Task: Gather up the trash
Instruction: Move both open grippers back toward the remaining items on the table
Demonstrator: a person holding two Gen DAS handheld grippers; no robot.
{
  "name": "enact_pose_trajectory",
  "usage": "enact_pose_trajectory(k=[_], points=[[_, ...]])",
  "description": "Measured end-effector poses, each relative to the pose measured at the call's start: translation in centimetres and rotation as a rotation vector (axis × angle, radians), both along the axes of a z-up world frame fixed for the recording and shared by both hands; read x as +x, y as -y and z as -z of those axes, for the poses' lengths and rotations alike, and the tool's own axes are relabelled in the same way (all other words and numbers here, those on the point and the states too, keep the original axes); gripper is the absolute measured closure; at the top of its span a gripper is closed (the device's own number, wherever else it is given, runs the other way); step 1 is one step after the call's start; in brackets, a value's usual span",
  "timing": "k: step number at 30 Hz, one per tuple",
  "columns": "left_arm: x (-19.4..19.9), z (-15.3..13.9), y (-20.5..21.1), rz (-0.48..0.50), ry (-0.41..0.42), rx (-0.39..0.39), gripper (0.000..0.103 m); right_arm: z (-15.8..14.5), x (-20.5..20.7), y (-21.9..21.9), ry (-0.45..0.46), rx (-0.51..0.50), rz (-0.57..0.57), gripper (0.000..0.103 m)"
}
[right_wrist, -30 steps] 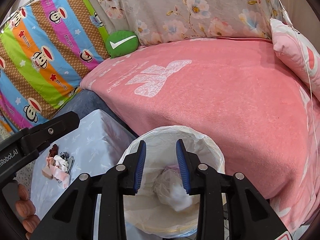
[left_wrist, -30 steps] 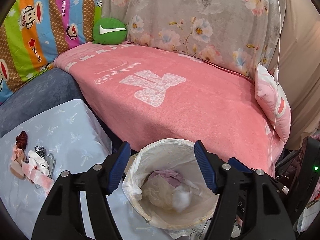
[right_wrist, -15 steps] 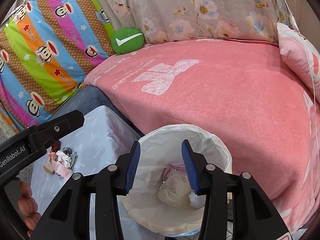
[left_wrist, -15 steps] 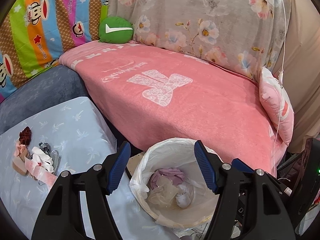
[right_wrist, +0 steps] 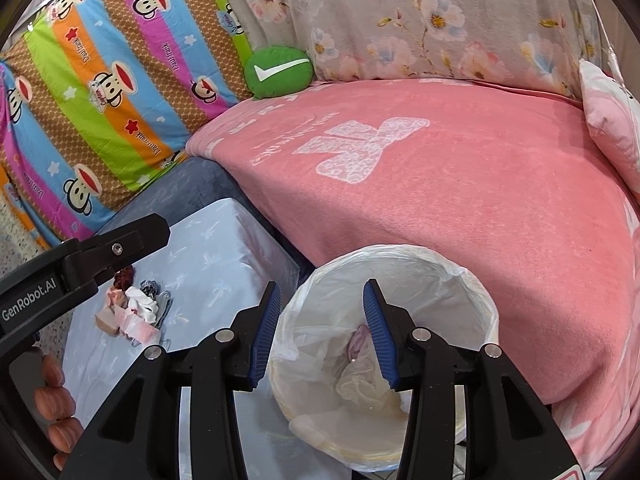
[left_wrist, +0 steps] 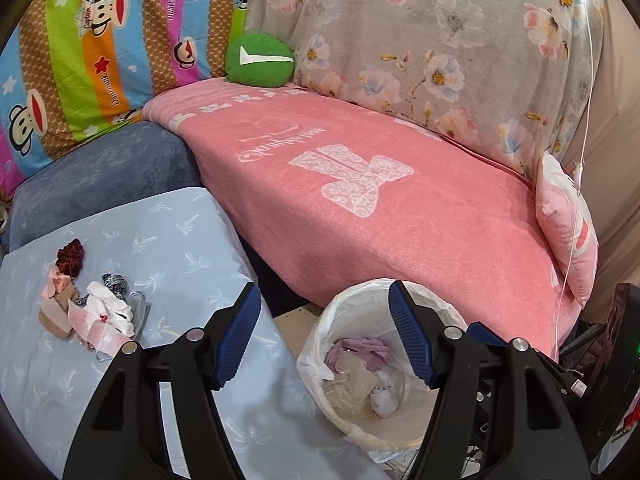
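A bin lined with a white bag (left_wrist: 348, 304) stands on the floor between the sofa and a light blue table (left_wrist: 180, 240). Crumpled paper, a purple scrap (left_wrist: 360, 354) and a white wad (left_wrist: 384, 398) lie inside it. My left gripper (left_wrist: 324, 288) is open and empty, left of and above the bin. My right gripper (right_wrist: 322, 284) hangs over the bin's (right_wrist: 440, 256) left rim, open with nothing between its pads. A small pile of trash (left_wrist: 88, 312) lies on the table's left part, with wrappers, tissue and a dark red scrunchie; the right wrist view shows the pile (right_wrist: 136, 312) too.
A sofa under a pink blanket (left_wrist: 380, 220) runs behind the bin, with a green cushion (left_wrist: 260, 60) and a pink pillow (left_wrist: 568, 232). A blue-grey seat (left_wrist: 100, 172) borders the table. Dark gear (left_wrist: 616, 360) stands right of the bin. A hand's fingers (right_wrist: 52, 400) grip the left tool.
The white wad has dropped and settled in the bin. The right jaws have widened. Both grippers have drifted left toward the table, so the bin now sits further right in view.
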State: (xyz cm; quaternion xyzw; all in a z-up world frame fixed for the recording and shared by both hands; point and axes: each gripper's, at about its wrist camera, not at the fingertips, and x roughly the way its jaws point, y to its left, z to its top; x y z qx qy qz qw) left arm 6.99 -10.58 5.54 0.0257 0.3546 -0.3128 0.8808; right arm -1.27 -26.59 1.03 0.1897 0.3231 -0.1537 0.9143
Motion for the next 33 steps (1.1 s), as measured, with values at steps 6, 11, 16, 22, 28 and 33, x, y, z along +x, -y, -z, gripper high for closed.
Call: enact_pose_trajectory(k=[6,11,16,22,28,33], points=[[1.0,0.2,-2.3,-0.042,-0.011,-0.01,0.04,0.0,1.4,-2.6,-0.011,-0.011,-0.05,0.06],[1.9,0.4,-4.5,-0.083,-0.02,-0.019,0.039,0.0,2.8,-4.9,-0.02,-0.021,-0.097,0.06],[3.0,0.9,-7.2,-0.138,-0.035,-0.024,0.033,0.3,4.4,-7.9,-0.034,-0.028,-0.15,0.06],[4.6,2.1,-11.6,-0.222,-0.061,-0.017,0.032,1.0,6.6,-11.9,-0.057,-0.032,-0.228,0.06],[6.5,3.9,-16.4,-0.326,-0.1,0.006,0.032,2.0,9.1,-16.3,-0.084,-0.034,-0.308,0.056],[8.2,5.5,-20.3,-0.421,-0.13,0.028,0.032,3.3,11.1,-19.5,-0.111,-0.035,-0.369,0.056]])
